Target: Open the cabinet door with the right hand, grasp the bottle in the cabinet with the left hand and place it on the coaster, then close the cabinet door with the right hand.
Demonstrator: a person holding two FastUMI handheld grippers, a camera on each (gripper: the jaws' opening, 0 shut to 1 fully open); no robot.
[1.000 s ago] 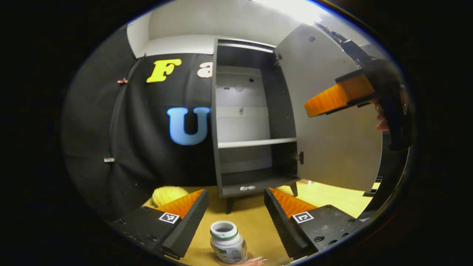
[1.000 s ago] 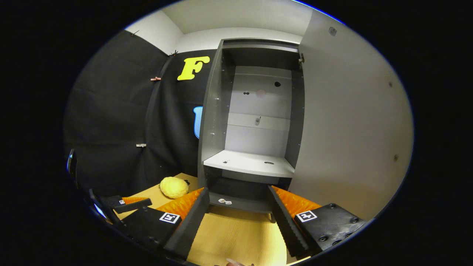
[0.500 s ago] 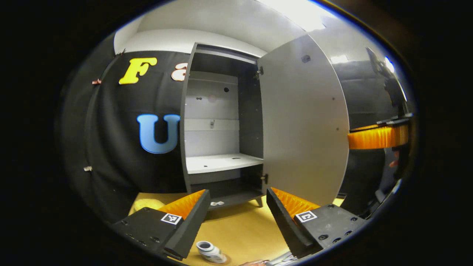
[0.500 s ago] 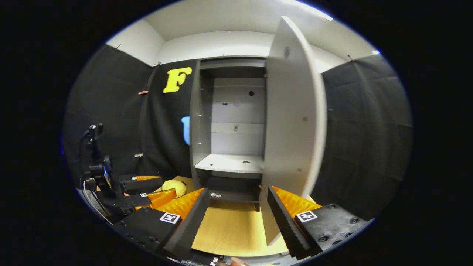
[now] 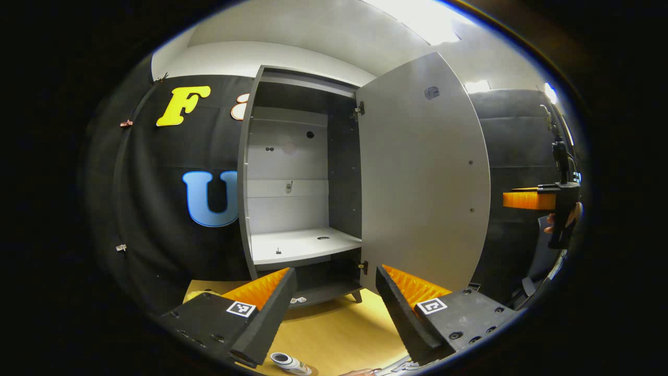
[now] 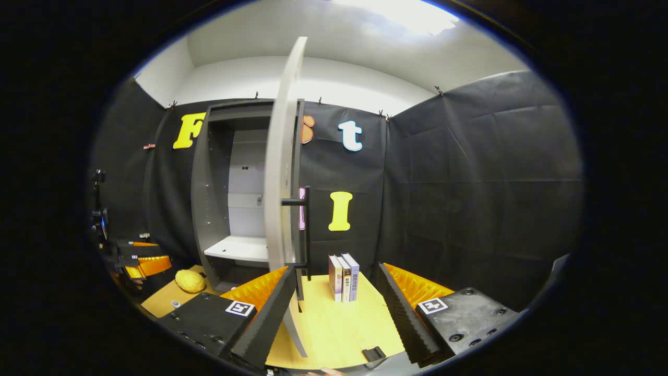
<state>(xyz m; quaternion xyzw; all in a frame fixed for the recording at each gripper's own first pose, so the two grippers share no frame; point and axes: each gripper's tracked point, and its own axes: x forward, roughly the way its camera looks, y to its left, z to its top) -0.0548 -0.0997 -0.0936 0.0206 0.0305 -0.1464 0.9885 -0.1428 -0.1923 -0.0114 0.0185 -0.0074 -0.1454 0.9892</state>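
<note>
1. Bottle [image 5: 290, 363] sits on the worktop [image 5: 334, 334], near the left tongs [image 5: 334, 313], which are open, empty.
2. Right tongs [image 6: 334, 308] open, facing the door [image 6: 282, 209] edge and handle [image 6: 305, 230].
3. Step in hand: closing. Next: push the door shut.

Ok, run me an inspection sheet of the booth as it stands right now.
Surface: wooden table, mostly bare.
Job's things: bottle on the table by the left claw; cabinet empty, door open; coaster not made out.
Clutter: books upright right of the cabinet, yellow lump, small black piece.
Claws: left claw and right claw open, holding nothing.
Cables: nothing seen.
Surroundings: black cloth walls, ceiling light.
</note>
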